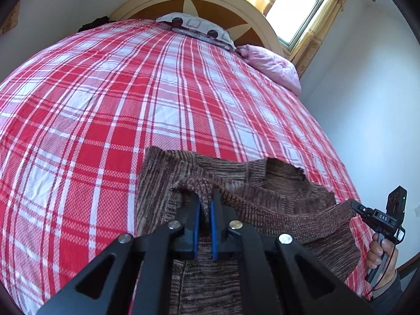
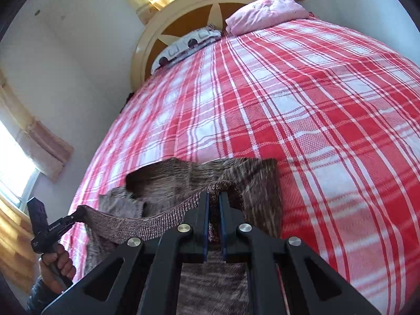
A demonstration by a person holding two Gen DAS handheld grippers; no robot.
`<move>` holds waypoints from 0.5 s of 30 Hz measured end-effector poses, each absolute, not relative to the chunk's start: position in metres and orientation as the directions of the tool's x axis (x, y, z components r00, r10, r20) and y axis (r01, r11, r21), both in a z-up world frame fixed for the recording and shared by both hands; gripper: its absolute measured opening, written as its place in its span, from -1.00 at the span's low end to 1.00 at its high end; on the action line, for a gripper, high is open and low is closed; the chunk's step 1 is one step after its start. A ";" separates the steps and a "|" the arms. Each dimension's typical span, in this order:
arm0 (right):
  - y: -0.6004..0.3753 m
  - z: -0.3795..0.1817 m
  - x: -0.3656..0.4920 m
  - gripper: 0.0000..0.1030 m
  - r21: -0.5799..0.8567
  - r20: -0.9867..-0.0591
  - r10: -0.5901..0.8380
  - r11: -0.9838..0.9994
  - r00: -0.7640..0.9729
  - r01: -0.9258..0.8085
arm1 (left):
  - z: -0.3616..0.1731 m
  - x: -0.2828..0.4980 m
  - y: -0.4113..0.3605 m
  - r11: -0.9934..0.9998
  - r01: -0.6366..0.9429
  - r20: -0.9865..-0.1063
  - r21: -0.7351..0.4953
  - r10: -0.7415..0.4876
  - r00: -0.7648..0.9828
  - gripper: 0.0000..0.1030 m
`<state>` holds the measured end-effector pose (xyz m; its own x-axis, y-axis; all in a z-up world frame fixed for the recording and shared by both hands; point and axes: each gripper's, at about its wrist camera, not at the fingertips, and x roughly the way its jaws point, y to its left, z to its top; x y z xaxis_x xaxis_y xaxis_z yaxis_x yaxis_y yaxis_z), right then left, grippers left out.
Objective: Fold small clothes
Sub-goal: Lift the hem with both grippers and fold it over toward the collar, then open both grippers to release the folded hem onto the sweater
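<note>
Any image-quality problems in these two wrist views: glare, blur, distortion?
Left wrist view: the window is blown out, and the plaid bedsheet bulges from fisheye distortion; the brown knit garment in the left tongs is sharp. Right wrist view: the plaid bedsheet smears at lower right, the garment looks motion-blurred, and dark vignetting cuts the corners.
</note>
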<state>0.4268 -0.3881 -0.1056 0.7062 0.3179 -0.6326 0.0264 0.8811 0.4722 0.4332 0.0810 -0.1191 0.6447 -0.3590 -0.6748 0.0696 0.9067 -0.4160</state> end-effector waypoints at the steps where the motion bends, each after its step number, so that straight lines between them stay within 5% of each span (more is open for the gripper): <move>1: -0.388 -0.110 0.433 -0.88 0.470 -0.641 0.314 0.882 0.701 0.034 | -0.121 0.437 0.081 0.908 0.068 -0.679 -0.413 -0.357 0.642 -0.86; 7: -0.392 -0.132 0.463 -0.86 0.471 -0.679 0.301 0.878 0.670 0.083 | -0.135 0.458 0.079 0.927 0.044 -0.718 -0.374 -0.319 0.619 -0.75; 8: -0.393 -0.133 0.466 -0.79 0.460 -0.688 0.286 0.882 0.667 0.097 | -0.136 0.459 0.081 0.932 0.031 -0.727 -0.362 -0.303 0.617 -0.73; 9: -0.394 -0.133 0.468 -0.47 0.441 -0.697 0.257 0.890 0.669 0.118 | -0.135 0.459 0.082 0.935 0.021 -0.729 -0.354 -0.289 0.620 -0.70; 11: -0.398 -0.129 0.464 0.27 0.442 -0.681 0.246 0.889 0.689 0.120 | -0.131 0.455 0.088 0.943 0.002 -0.731 -0.333 -0.260 0.631 -0.17; 13: -0.400 -0.122 0.455 0.32 0.449 -0.656 0.247 0.887 0.713 0.105 | -0.120 0.444 0.098 0.949 -0.017 -0.713 -0.316 -0.226 0.664 0.34; 15: -0.394 -0.114 0.442 0.32 0.431 -0.651 0.254 0.900 0.715 0.073 | -0.111 0.430 0.105 0.948 0.007 -0.677 -0.317 -0.231 0.699 0.40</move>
<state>0.4421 -0.3942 -0.1137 0.7151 0.2538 -0.6513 0.0728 0.8996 0.4305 0.4301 0.1053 -0.1113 0.6992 -0.2310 -0.6766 0.0067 0.9485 -0.3168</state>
